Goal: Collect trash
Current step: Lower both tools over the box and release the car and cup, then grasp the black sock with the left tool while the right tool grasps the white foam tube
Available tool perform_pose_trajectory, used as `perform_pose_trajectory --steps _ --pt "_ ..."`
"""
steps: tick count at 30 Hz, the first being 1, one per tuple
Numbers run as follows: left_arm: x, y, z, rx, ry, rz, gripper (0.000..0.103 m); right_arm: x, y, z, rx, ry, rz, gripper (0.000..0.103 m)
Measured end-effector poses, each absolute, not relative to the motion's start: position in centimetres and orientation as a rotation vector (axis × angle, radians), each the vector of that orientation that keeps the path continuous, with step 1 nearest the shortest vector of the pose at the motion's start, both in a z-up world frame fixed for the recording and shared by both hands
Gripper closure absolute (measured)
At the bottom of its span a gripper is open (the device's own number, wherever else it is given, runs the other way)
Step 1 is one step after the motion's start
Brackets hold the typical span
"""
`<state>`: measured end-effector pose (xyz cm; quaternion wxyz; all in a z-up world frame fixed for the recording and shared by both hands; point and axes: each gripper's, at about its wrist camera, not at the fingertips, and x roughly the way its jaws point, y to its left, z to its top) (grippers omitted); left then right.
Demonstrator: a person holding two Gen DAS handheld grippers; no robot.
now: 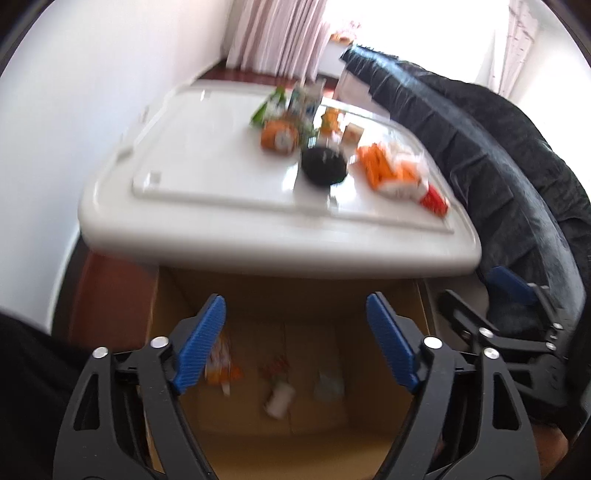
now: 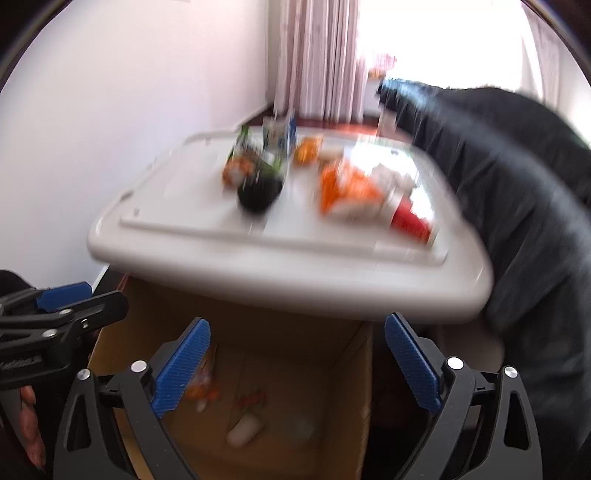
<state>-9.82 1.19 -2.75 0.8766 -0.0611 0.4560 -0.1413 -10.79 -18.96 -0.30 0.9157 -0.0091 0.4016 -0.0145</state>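
Both views are motion-blurred. A white table [image 1: 229, 221] holds trash: an orange round packet [image 1: 279, 137], a black ball-like item [image 1: 324, 166], orange-and-white wrappers [image 1: 391, 173], a red piece [image 1: 436, 201] and small cartons [image 1: 306, 101]. A cardboard box [image 1: 173, 306] stands below the table's near edge with a few pieces of trash [image 1: 280, 397] inside. My left gripper [image 1: 295, 343] is open and empty above the box. My right gripper [image 2: 295, 363] is open and empty above the same box [image 2: 354, 369]. The table [image 2: 221, 266] and its trash [image 2: 343, 194] show in the right wrist view too.
A dark sofa [image 1: 498, 158] runs along the table's right side. A white wall [image 1: 74, 110] is on the left, pink curtains [image 1: 277, 33] at the back. The other gripper shows at each view's edge [image 1: 517, 317] [image 2: 55, 310].
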Motion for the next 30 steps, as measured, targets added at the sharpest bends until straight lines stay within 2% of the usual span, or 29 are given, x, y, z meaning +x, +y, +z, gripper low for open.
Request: perform_pose_trajectory --steps 7,15,24,26,28,30 --pt "-3.3 -2.0 -1.8 -0.108 0.856 -0.275 0.019 -10.6 -22.5 3.3 -0.024 0.644 -0.148 0.005" --pt "4.0 -6.4 -4.9 -0.050 0.917 -0.263 0.019 -10.6 -24.4 2.1 0.024 0.651 -0.166 0.005" --pt "8.4 -8.4 -8.1 -0.035 0.934 -0.192 0.019 -10.4 -23.7 1.2 0.003 0.665 -0.132 0.005" --pt "8.8 -8.4 -8.5 -0.043 0.928 -0.193 0.024 -10.5 -23.6 1.1 0.006 0.665 -0.130 0.005" --pt "9.3 -8.4 -8.9 -0.049 0.935 -0.218 0.052 -10.4 -23.7 1.1 0.011 0.667 -0.128 0.005" --pt "9.7 -8.2 -9.2 -0.052 0.928 -0.232 0.055 -10.3 -23.8 1.0 0.013 0.668 -0.132 0.005"
